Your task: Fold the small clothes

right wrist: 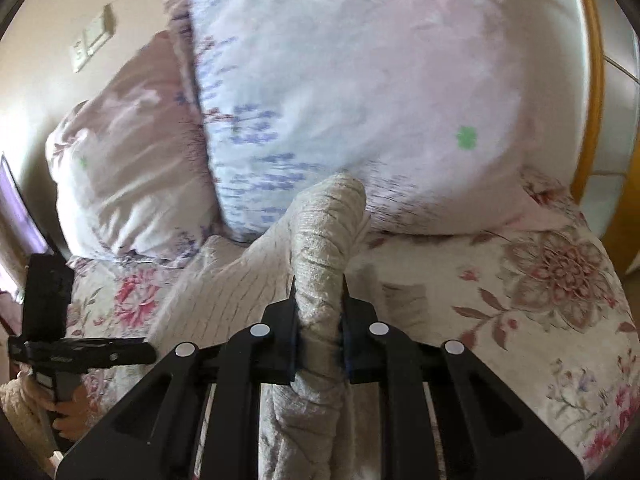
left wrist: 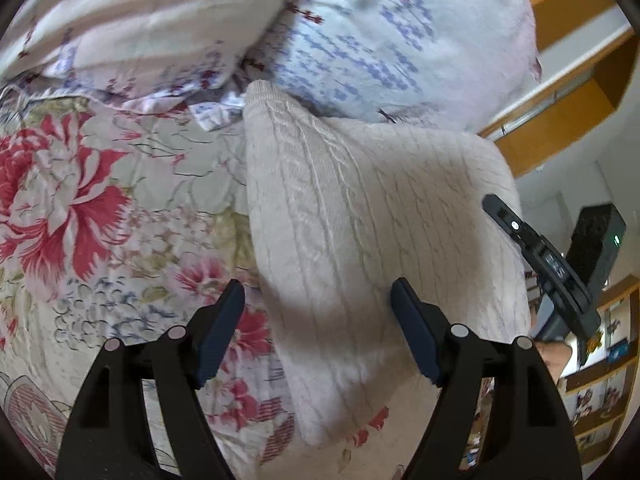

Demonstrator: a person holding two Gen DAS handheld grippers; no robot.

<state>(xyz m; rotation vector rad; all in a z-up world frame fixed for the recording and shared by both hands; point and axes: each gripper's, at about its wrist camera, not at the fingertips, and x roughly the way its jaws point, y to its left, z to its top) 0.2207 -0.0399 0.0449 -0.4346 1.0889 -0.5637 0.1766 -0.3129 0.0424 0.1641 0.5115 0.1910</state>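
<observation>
The right gripper (right wrist: 319,312) is clamped on a bunched fold of the cream cable-knit sweater (left wrist: 360,216), lifting it off the floral bedspread (left wrist: 120,208). The left gripper (left wrist: 318,332) is spread wide, holding nothing, above the sweater's near part. The sweater lies mid-bed, its far end touching the pillows (right wrist: 340,80) at the bed's head edge.

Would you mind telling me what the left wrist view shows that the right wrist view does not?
Only the left wrist view shows the left gripper open over the cream knit garment, with wooden shelving behind. Only the right wrist view shows the right gripper shut on a bunched fold of that garment, plus a wall switch. Both show the garment, the floral bedspread and the pillows.
</observation>
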